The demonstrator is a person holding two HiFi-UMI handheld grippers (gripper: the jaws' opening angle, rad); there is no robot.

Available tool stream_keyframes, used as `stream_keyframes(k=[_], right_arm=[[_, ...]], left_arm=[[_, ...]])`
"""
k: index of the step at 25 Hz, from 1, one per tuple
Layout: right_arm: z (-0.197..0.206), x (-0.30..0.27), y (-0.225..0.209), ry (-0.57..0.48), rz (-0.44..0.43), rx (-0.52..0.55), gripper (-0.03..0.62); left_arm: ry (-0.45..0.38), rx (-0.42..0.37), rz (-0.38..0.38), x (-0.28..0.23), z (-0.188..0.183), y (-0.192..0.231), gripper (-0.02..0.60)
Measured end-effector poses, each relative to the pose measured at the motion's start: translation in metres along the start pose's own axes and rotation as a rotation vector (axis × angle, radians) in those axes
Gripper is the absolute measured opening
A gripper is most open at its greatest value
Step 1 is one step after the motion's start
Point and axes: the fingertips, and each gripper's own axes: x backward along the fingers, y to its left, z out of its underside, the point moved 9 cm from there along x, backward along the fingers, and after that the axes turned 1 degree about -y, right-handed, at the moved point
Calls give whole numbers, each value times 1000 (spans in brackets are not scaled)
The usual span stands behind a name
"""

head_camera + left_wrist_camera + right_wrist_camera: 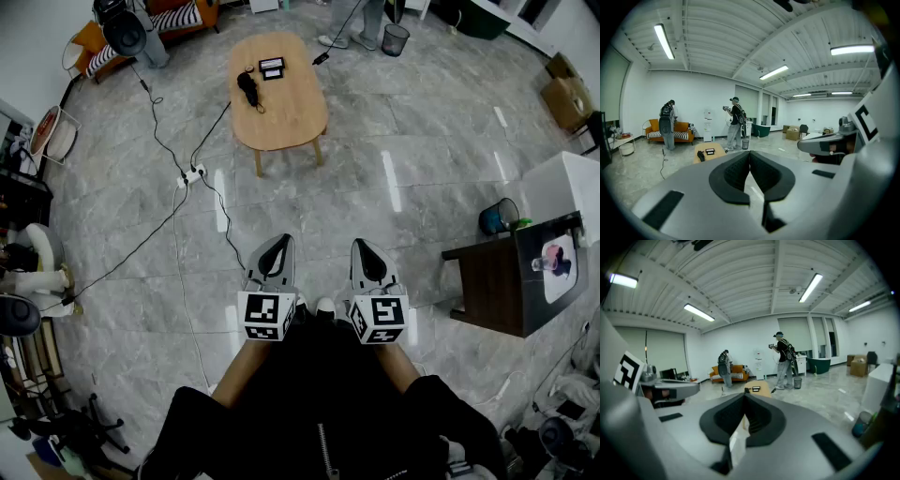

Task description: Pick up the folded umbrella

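Note:
The folded umbrella (248,86) is a small black bundle lying on a light wooden oval table (291,117) far ahead across the floor. It also shows small in the left gripper view, as the umbrella (700,155), and in the right gripper view, as the umbrella (747,390). My left gripper (278,244) and right gripper (366,247) are held side by side close to the person's body, well short of the table. Both point towards it, slightly downward. Each has its dark pads closed together with nothing between them.
A flat black-and-white device (271,67) lies beside the umbrella. Cables and a power strip (192,173) cross the floor on the left. A dark side table (506,277) and a blue bin (499,216) stand on the right. Two people (735,127) stand beyond the table near an orange sofa (677,130).

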Motion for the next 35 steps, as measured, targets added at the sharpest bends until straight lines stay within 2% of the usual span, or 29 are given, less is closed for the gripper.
stream_keyframes(k=[7, 25, 35], right_arm=[[-3, -11, 21, 3, -21, -13, 11], [3, -25, 48, 44, 60, -48, 9], [7, -39, 65, 67, 37, -40, 9]], left_arm=[[4, 11, 10, 3, 0, 16, 15], [35, -33, 152, -16, 2, 38, 15], [46, -20, 151, -17, 9, 57, 15]])
